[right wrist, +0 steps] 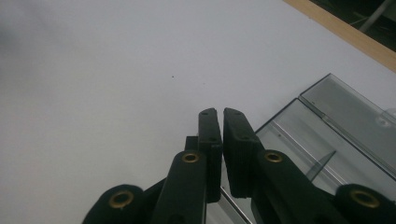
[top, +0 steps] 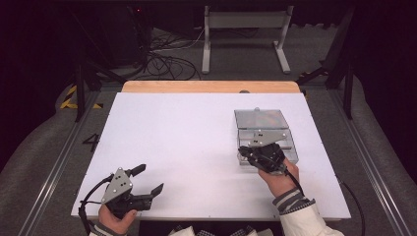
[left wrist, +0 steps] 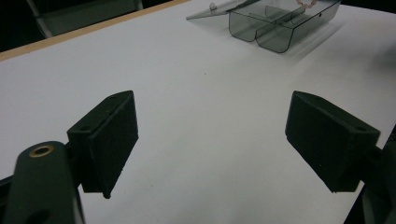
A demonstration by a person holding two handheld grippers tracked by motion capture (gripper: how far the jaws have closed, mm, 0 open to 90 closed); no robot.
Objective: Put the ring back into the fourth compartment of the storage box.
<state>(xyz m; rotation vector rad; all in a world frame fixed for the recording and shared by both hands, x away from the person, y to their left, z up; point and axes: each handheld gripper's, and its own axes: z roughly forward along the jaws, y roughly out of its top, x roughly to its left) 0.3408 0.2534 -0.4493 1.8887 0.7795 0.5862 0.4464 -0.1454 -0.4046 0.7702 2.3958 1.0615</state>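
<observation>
Left tongs sit low at the near-left corner of the flat white bench, spread wide over nothing, while the right tongs reach farther out, nearly pinched together at the near edge of the smoky clear plastic compartment box, lid flipped open behind.

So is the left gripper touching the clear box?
Apart. In the high view the left gripper sits near the table's front-left corner, with bare white tabletop between it and the clear box far right.

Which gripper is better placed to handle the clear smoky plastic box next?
Right, probably. The right gripper sits at the near edge of the clear smoky plastic box with its lid open, jaws nearly closed. The left gripper, jaws wide open, is far across the white table.
</observation>
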